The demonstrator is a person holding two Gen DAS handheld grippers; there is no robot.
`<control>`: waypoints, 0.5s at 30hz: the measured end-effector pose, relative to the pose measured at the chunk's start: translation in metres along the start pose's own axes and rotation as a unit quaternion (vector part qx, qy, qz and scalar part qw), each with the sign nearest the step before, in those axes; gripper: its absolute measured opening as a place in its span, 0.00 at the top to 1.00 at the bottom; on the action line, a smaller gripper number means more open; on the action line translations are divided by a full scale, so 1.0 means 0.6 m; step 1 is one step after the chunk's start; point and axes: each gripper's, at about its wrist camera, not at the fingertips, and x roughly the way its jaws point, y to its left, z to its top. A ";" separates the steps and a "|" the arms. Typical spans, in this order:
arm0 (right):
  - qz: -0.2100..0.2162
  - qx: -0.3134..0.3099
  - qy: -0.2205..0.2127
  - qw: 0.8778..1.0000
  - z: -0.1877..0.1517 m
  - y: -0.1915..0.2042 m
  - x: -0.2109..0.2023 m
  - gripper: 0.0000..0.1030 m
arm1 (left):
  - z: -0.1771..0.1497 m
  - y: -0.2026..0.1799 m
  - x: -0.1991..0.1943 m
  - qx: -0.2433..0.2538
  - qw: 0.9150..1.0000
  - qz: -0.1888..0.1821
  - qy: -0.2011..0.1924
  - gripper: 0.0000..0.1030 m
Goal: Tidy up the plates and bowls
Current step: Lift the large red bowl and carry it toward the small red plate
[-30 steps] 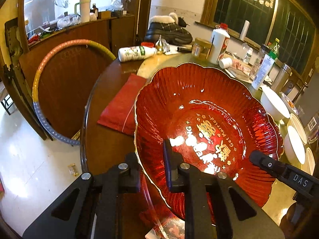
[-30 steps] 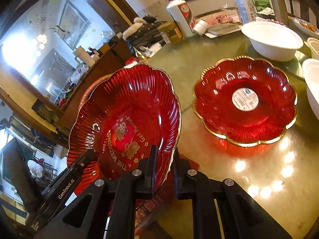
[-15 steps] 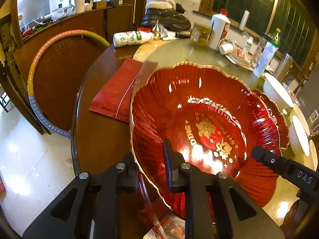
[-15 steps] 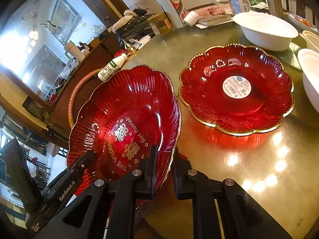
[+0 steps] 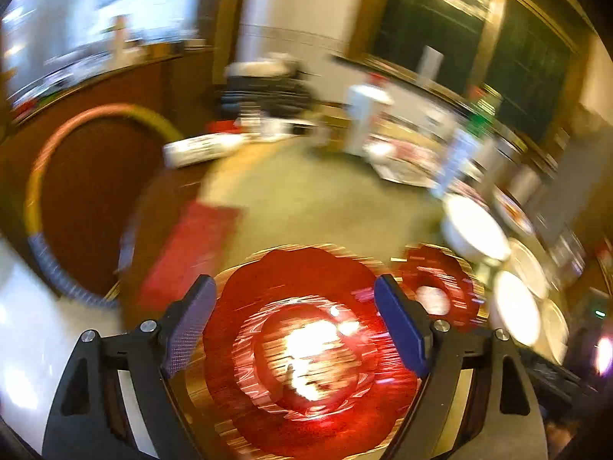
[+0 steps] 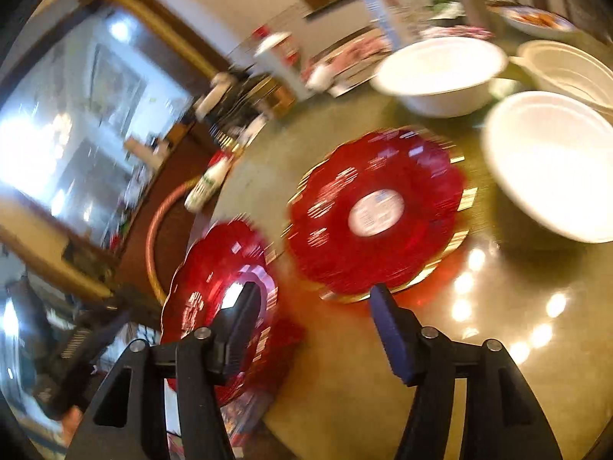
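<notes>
I've let go of the red plate (image 5: 306, 349) on the table (image 5: 306, 199) near its edge, just beside the second red plate (image 6: 379, 211), so the 2 can be grouped apart from the white bowls (image 6: 551, 161). Both my left tool (image 5: 291, 329) and right tool (image 6: 310, 329) have just been opening and now stand apart with nothing clamped. A moment ago each pinched that plate's rim, holding it tilted above the table.
</notes>
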 end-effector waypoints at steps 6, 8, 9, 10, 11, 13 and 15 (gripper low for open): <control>0.004 0.058 0.022 0.998 0.040 -0.058 0.016 0.38 | 0.061 -0.124 0.151 0.055 0.982 -0.089 0.159 0.18; 0.006 0.070 0.030 0.997 0.047 -0.073 0.025 0.38 | 0.067 -0.141 0.204 0.054 0.974 -0.091 0.200 0.18; 0.003 0.073 0.030 0.997 0.048 -0.080 0.027 0.38 | 0.068 -0.146 0.218 0.056 0.973 -0.082 0.207 0.18; 0.003 0.077 0.029 0.997 0.051 -0.087 0.028 0.38 | 0.070 -0.153 0.236 0.063 0.973 -0.070 0.211 0.18; 0.005 0.081 0.029 0.996 0.054 -0.090 0.031 0.38 | 0.071 -0.158 0.251 0.069 0.972 -0.062 0.215 0.18; 0.009 0.093 0.028 0.995 0.058 -0.107 0.034 0.38 | 0.064 -0.167 0.265 0.076 0.968 -0.063 0.232 0.18; 0.012 0.101 0.031 0.994 0.059 -0.115 0.039 0.38 | 0.057 -0.180 0.280 0.077 0.964 -0.069 0.247 0.18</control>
